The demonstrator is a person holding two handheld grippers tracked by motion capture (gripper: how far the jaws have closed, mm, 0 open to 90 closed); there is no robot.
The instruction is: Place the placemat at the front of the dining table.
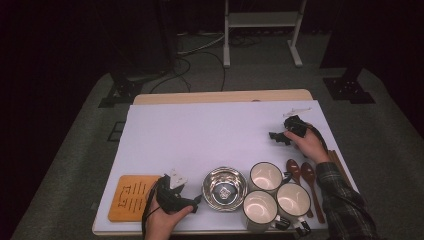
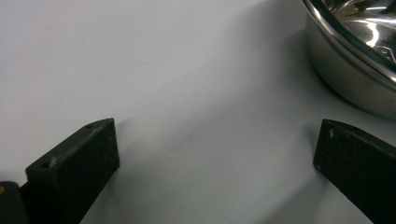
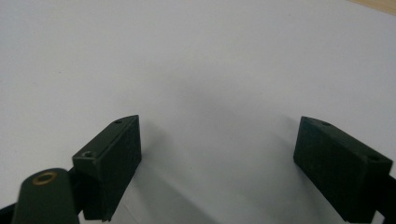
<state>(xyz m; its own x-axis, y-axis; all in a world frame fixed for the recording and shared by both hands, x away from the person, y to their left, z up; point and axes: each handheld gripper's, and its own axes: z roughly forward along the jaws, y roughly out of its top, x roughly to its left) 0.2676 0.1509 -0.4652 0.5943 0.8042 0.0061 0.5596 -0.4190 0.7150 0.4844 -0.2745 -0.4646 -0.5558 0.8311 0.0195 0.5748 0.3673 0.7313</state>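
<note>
Steel bowl point(image 1: 224, 188) was seen near the front edge of the white-covered table point(image 1: 200, 130), just beside the left gripper point(image 1: 195, 202); in the left gripper view its shiny wall and rim point(image 2: 355, 70) stood at the upper right, close to the right-hand jaw but apart from it. The left gripper was held low by the person's left hand point(image 1: 162, 220), its jaws spread wide with only bare white surface between them — nothing was gripped. A wooden board point(image 1: 132, 197) with dark markings was lying just to the left of that hand, at the table's front left corner.

The right gripper point(image 1: 276, 136) was held by the right hand point(image 1: 310, 145) farther back on the right side of the table, well apart from the bowl; in the right gripper view point(image 3: 217, 154) its jaws were likewise seen standing wide apart over bare white surface, nothing between them. Three white mugs point(image 1: 266, 176) were grouped just to the right of the bowl — one touching or nearly touching its rim, though which could not be told; two dark wooden spoons point(image 1: 309, 175) were lying beside the mugs, under the plaid sleeve point(image 1: 345, 205). A small pale object point(image 1: 296, 110) near the far right of the table was too small to be made out.
</note>
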